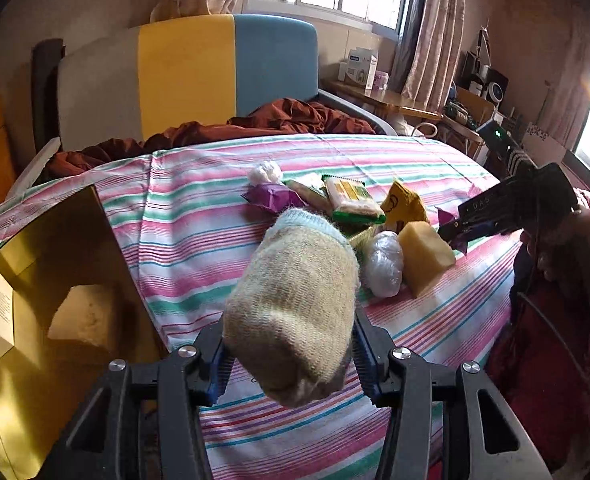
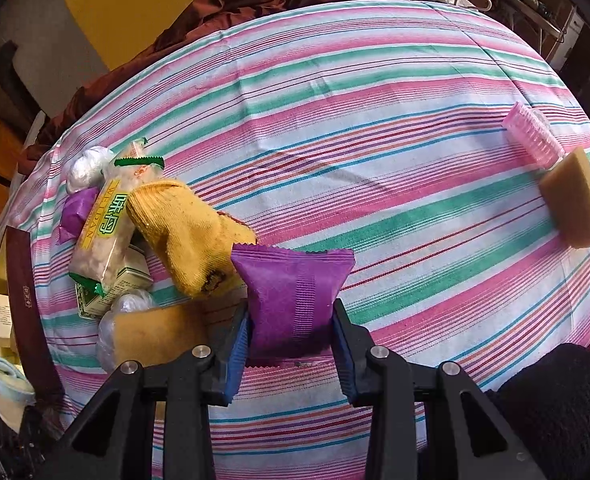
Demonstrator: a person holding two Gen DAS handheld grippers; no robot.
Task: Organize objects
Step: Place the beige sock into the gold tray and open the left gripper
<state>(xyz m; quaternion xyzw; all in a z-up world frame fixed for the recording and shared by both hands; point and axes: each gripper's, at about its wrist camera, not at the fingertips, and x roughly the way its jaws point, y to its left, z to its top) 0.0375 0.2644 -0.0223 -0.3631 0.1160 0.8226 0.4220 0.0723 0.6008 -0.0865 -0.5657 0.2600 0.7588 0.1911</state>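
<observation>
Beige sock [image 1: 295, 304] clenched in left tongs [image 1: 291, 364], long axis pointing away, purple packet [image 2: 293, 300] gripped upright in right tongs [image 2: 291, 344]

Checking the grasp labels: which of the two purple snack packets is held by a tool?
The flat one clamped in the right tool, in front of the yellow sock. The other purple packet lies loose in the pile beside the green-edged wrapper.

Left gripper [image 1: 291, 354] jaws clamped on a load, angled downward; right gripper [image 2: 291, 344] likewise, pointing steeply down.
</observation>
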